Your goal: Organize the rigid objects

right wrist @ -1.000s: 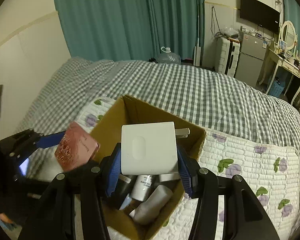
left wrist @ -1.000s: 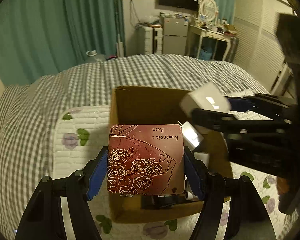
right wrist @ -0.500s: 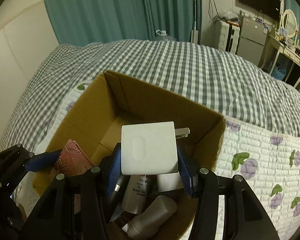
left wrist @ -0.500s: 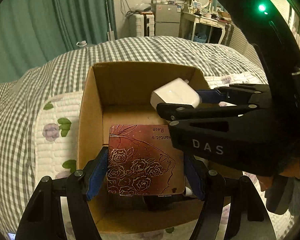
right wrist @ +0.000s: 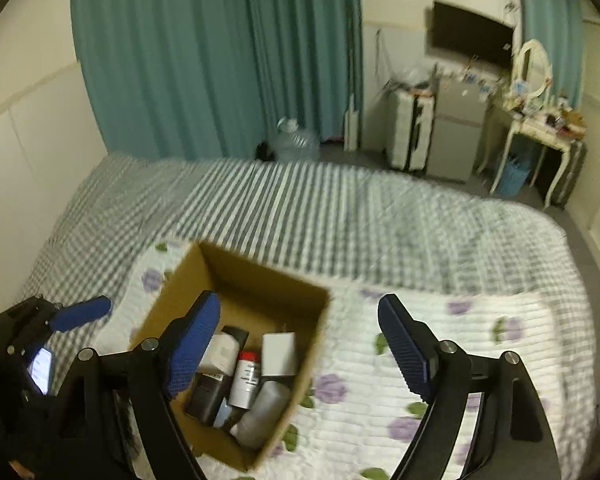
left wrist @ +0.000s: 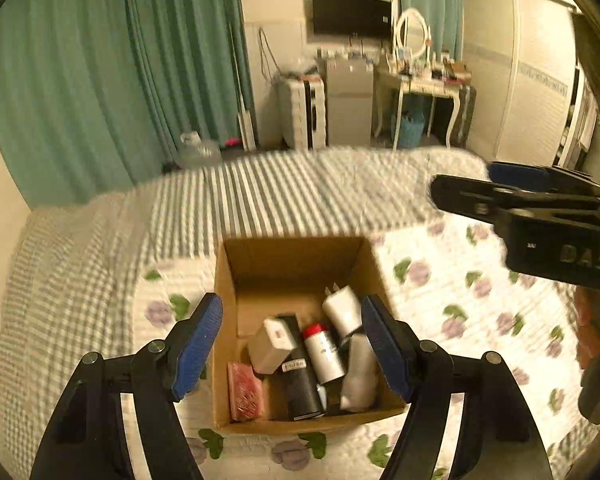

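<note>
both grippers, left gripper [left wrist: 292, 342] and right gripper [right wrist: 300, 344], hang wide open above the cardboard box [left wrist: 228, 320], holding nothing. the red rose card [left wrist: 245, 390] and white charger [left wrist: 342, 308] sit inside among bottles.

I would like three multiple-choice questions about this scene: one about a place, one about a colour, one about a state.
1. Where is the red patterned flat box?
A. in the brown cardboard box
B. on the quilt
C. between fingers

2. What colour is the cap of the white bottle?
A. blue
B. red
C. green

3. How is the left gripper?
A. shut on a charger
B. shut on nothing
C. open, holding nothing

Answers: 1 A, it leans at the carton's near-left corner. 2 B, the cap shows red. 3 C, its fingers stand wide apart.
</note>
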`<state>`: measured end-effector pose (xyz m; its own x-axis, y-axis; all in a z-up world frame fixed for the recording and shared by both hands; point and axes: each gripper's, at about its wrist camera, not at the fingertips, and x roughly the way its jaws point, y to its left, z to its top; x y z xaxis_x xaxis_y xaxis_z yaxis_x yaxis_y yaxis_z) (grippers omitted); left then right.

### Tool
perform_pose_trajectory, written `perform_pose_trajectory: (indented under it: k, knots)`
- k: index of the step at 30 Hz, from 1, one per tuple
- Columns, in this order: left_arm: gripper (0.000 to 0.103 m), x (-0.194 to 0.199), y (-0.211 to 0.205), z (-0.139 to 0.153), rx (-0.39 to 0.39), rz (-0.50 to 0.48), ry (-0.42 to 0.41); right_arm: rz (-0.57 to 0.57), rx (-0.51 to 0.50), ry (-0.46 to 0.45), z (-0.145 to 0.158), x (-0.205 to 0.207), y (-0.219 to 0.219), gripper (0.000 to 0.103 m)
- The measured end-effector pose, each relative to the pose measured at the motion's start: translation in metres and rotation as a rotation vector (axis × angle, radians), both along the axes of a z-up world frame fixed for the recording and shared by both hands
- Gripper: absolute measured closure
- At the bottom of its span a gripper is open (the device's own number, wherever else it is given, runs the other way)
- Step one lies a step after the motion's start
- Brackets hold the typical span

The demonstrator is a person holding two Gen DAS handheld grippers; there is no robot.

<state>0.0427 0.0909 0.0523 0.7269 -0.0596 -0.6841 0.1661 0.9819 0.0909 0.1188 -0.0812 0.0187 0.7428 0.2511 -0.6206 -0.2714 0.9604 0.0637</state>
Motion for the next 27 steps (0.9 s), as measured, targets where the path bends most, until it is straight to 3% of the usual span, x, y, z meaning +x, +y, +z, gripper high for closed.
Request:
perform_pose_trajectory:
  k: [7,12,13,19,22,27]
  knots:
    - [0.027,-0.062,-0.023,0.09,-0.029,-0.012,-0.171,-0.072,0.017,-0.157,0.091,-0.076,-0.047,0.011]
    - [0.026,-0.099,-0.04,0.128,-0.035,-0.017,-0.259,-0.097,0.033,-0.263,0.133,-0.133,-0.07,0.005]
    - [0.026,-0.105,-0.043,0.133,-0.045,-0.021,-0.272,-0.1,0.038,-0.279,0.135,-0.141,-0.074,0.0]
    - [0.026,-0.128,-0.055,0.137,-0.079,0.008,-0.333,-0.136,0.066,-0.33,0.131,-0.172,-0.095,0.0]
    - [0.026,-0.14,-0.058,0.128,-0.085,0.023,-0.381,-0.154,0.077,-0.337,0.117,-0.181,-0.105,0.0]
    - [0.026,-0.148,-0.051,0.1,-0.119,0.072,-0.38,-0.169,0.069,-0.35,0.088,-0.188,-0.11,0.0]
